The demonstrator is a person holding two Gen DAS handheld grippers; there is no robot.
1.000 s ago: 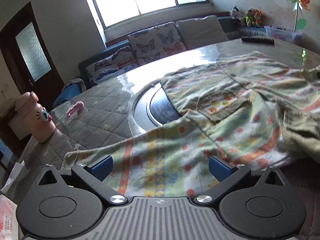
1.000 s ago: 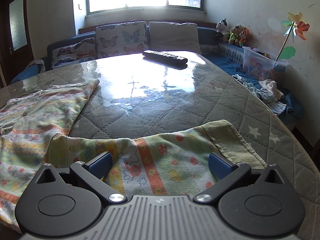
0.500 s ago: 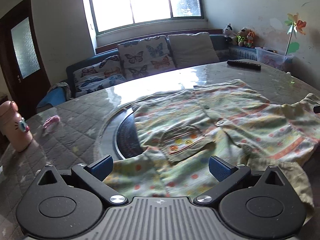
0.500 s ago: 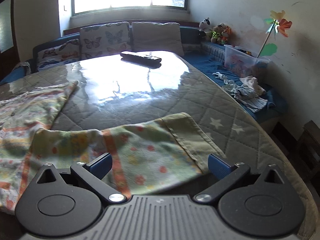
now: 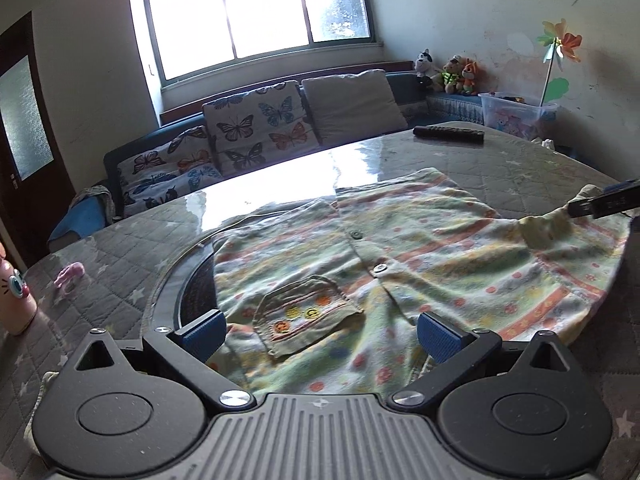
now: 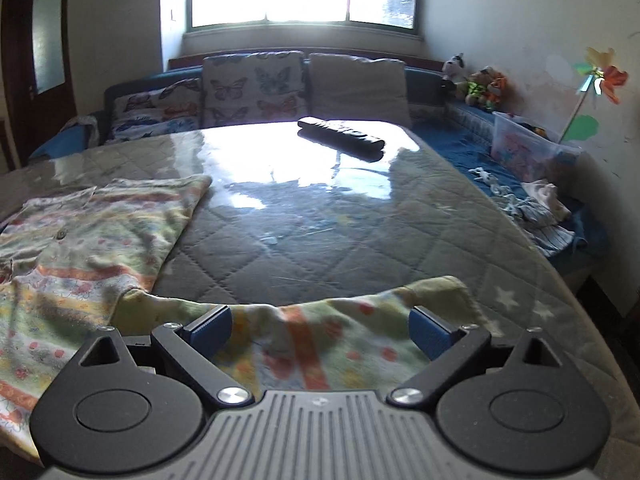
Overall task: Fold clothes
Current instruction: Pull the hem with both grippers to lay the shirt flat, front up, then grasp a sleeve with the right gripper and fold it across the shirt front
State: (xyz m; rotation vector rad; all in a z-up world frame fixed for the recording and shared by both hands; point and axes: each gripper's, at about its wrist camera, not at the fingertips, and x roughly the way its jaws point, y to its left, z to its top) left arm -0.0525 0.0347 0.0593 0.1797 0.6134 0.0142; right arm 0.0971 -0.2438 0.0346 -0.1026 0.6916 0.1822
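A child's striped, patterned button shirt (image 5: 380, 264) with a small chest pocket (image 5: 308, 316) lies spread on the quilted table (image 5: 120, 256). My left gripper (image 5: 320, 330) is open, low over the shirt's near hem. My right gripper (image 6: 320, 326) is open, with the shirt's right sleeve (image 6: 320, 336) lying between its fingers; the sleeve's green cuff (image 6: 440, 296) points right. The rest of the shirt (image 6: 88, 240) shows at the left of the right wrist view. The right gripper's tip (image 5: 600, 204) shows at the right edge of the left wrist view, touching the sleeve.
A black remote (image 6: 340, 138) lies at the table's far side. A pink bottle (image 5: 12, 300) and a small pink item (image 5: 70, 274) sit at the left. A round dark inset (image 5: 196, 288) lies under the shirt. A sofa with cushions (image 5: 256, 128) stands behind.
Both grippers have pulled back toward the near table edge and risen. The shirt body now lies flatter. The right sleeve has shifted nearer the right gripper's fingers.
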